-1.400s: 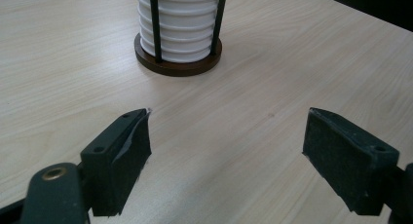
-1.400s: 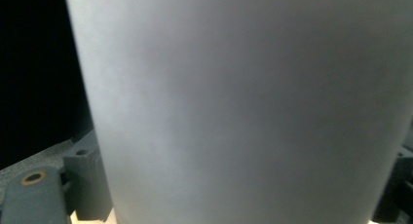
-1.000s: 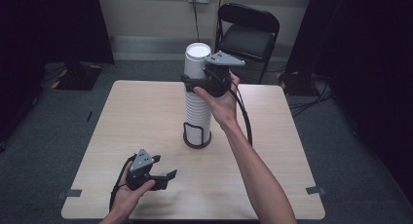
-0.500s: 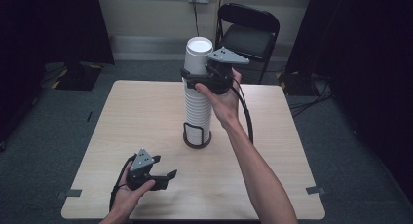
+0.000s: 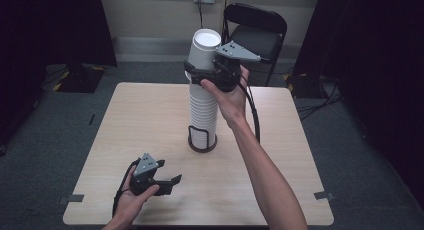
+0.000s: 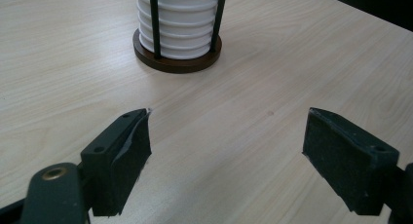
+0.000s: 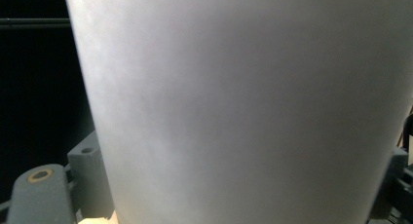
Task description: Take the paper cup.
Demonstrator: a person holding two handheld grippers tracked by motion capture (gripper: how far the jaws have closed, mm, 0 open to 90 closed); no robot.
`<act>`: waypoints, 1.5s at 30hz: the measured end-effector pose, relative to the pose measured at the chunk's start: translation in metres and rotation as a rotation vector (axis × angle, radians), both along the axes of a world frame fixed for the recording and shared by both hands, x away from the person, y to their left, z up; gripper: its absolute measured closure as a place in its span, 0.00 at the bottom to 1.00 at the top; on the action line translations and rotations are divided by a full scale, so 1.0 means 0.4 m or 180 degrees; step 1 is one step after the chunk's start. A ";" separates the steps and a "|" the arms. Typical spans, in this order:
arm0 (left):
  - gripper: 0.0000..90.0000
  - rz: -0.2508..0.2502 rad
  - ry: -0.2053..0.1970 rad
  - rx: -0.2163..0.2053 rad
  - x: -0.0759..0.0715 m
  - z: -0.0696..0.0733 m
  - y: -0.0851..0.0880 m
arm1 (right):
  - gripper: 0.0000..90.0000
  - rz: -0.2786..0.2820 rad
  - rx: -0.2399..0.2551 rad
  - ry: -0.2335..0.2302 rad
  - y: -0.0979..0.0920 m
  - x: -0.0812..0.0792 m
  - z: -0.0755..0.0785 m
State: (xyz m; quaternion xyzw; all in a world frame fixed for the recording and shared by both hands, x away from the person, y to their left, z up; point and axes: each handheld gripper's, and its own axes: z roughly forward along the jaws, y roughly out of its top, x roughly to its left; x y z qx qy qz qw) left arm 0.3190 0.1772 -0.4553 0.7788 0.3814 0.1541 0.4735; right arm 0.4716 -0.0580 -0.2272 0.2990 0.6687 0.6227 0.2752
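Note:
A tall stack of white paper cups (image 5: 202, 115) stands upside down in a wire holder with a dark round base (image 5: 202, 146) at the middle of the table. My right gripper (image 5: 199, 75) is shut on the topmost cup (image 5: 205, 47), which sits raised and slightly tilted above the stack. That cup's white wall (image 7: 243, 107) is close up in the right gripper view. My left gripper (image 5: 172, 182) rests open near the table's front left. Its jaws (image 6: 226, 156) point at the holder's base (image 6: 170, 63) and the lowest cups (image 6: 178, 19), with nothing between them.
The light wooden table (image 5: 125, 120) has tape marks near its front corners (image 5: 75, 197). A black folding chair (image 5: 257, 27) stands behind the far edge. Dark curtains hang at both sides, and cables lie on the floor at the right.
My right gripper has lifted the top cup a little higher and tipped it slightly to the right. The left gripper has stayed in place.

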 end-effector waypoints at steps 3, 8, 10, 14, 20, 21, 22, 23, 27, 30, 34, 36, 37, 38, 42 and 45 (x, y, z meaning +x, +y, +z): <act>0.19 0.0010 0.0026 0.0005 0.000 -0.001 -0.001 | 0.14 0.0012 0.0038 0.0007 -0.001 -0.002 0.007; 0.20 0.0017 0.0025 0.0011 0.000 -0.001 0.000 | 0.14 0.0010 0.0083 0.0032 -0.001 -0.007 0.013; 0.20 0.0026 0.0021 0.0021 0.000 -0.001 0.002 | 0.14 0.0009 0.0106 0.0021 -0.003 -0.008 0.014; 0.20 0.0026 0.0027 0.0022 0.001 -0.002 0.001 | 0.14 0.0037 0.0152 0.0007 -0.009 -0.011 0.026; 0.20 0.0007 0.0042 -0.0015 0.000 -0.002 -0.001 | 0.14 0.0063 0.0188 -0.0042 -0.016 -0.022 0.052; 0.21 0.0007 0.0042 -0.0015 0.000 -0.002 -0.001 | 0.14 0.0063 0.0188 -0.0042 -0.016 -0.022 0.052; 0.20 0.0019 0.0044 -0.0038 -0.001 -0.003 -0.002 | 0.14 0.0066 0.0203 -0.0058 -0.022 -0.026 0.061; 0.20 0.0019 0.0044 -0.0038 -0.001 -0.003 -0.002 | 0.14 0.0066 0.0203 -0.0058 -0.022 -0.026 0.061; 0.20 0.0035 0.0031 -0.0070 -0.001 -0.003 -0.001 | 0.14 0.0055 0.0222 -0.0071 -0.036 -0.035 0.076; 0.20 0.0033 0.0039 -0.0064 0.000 -0.004 -0.002 | 0.14 0.0057 0.0233 -0.0078 -0.047 -0.043 0.087; 0.20 0.0004 0.0029 -0.0052 -0.001 -0.004 -0.005 | 0.15 0.0032 0.0296 -0.0043 -0.067 -0.051 0.099; 0.20 -0.0014 0.0037 -0.0043 -0.001 -0.005 -0.005 | 0.15 0.0028 0.0329 -0.0059 -0.076 -0.055 0.102; 0.20 -0.0013 0.0038 -0.0057 -0.002 -0.005 -0.005 | 0.15 0.0015 0.0341 -0.0059 -0.081 -0.058 0.103; 0.20 -0.0013 0.0038 -0.0057 -0.002 -0.005 -0.005 | 0.15 0.0016 0.0347 -0.0060 -0.086 -0.060 0.103; 0.21 -0.0013 0.0006 -0.0106 -0.001 -0.004 -0.007 | 0.15 0.0022 0.0412 -0.0028 -0.096 -0.065 0.099; 0.21 -0.0017 -0.0005 -0.0131 -0.002 -0.004 -0.009 | 0.15 -0.0011 0.0403 0.0014 -0.108 -0.073 0.090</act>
